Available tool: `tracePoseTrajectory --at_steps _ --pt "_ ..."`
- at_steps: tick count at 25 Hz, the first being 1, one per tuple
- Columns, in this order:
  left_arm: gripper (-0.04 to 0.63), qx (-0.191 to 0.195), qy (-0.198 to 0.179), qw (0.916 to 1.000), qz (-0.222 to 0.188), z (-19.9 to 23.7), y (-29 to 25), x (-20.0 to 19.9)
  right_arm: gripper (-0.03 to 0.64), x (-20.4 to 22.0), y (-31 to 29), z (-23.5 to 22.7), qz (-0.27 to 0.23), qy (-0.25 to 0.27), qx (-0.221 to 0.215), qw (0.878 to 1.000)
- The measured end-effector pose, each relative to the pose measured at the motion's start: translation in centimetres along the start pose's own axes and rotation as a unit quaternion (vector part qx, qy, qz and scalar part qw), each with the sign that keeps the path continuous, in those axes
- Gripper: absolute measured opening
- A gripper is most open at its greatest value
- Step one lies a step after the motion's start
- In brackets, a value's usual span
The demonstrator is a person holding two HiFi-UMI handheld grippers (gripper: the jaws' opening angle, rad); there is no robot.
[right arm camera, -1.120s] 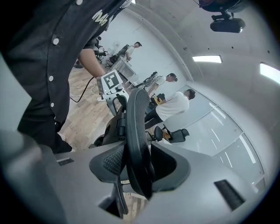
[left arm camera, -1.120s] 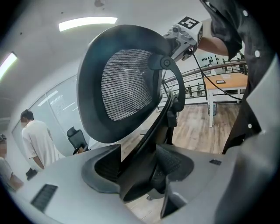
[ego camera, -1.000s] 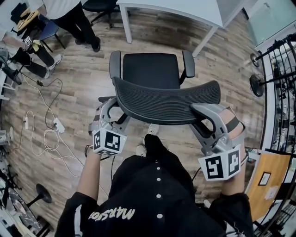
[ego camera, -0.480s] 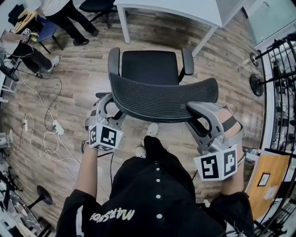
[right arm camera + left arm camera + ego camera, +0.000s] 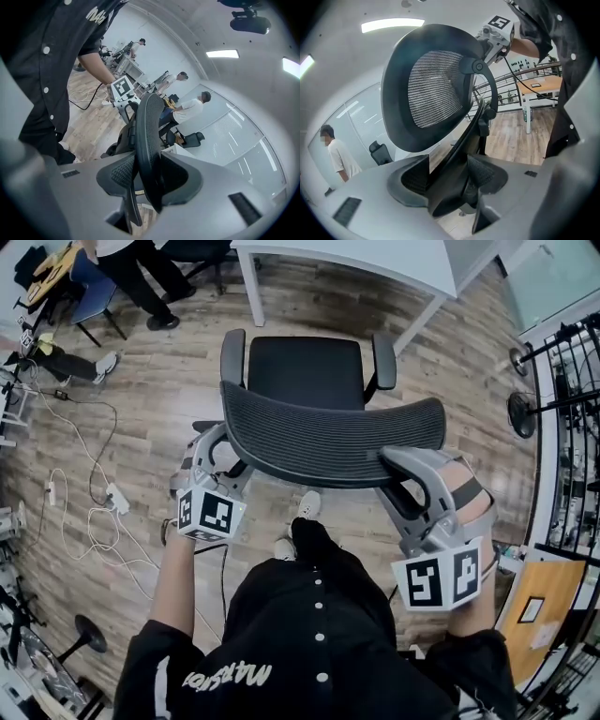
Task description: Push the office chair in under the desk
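Observation:
A black office chair faces a white desk (image 5: 375, 259) at the top of the head view, its seat (image 5: 305, 371) just short of the desk's legs. The mesh backrest (image 5: 328, 442) curves toward me. My left gripper (image 5: 217, 451) is low at the backrest's left end, with its jaws (image 5: 447, 176) shut on the black backrest strut (image 5: 473, 126). My right gripper (image 5: 398, 465) holds the backrest's right end. In the right gripper view its jaws (image 5: 147, 176) are shut on the backrest's mesh edge (image 5: 147, 136).
White cables and a power strip (image 5: 103, 502) lie on the wood floor at left. People (image 5: 141, 268) and another chair stand at upper left. A desk leg (image 5: 422, 320) slants at upper right. A fan stand (image 5: 520, 409) and a rack (image 5: 572, 427) line the right side.
The chair and both grippers have moved toward the desk, narrowing the gap to its legs. The people at upper left have shifted further away. Both grips look the same.

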State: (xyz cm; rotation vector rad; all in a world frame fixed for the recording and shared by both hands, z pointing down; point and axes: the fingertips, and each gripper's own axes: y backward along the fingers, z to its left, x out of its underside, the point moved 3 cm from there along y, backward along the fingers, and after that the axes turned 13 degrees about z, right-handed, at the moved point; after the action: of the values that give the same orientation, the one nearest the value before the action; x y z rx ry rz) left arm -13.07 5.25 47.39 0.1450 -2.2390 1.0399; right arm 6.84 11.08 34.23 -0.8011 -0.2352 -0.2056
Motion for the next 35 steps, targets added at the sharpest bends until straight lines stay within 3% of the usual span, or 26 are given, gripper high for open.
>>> tracePoseTrajectory --at_steps 35 --pt "0.282 0.024 -0.003 0.9997 -0.003 4.8 -3.9 0.3 0.153 -1.1 -4.1 -3.7 0.0 -0.004 -0.023 1.0"
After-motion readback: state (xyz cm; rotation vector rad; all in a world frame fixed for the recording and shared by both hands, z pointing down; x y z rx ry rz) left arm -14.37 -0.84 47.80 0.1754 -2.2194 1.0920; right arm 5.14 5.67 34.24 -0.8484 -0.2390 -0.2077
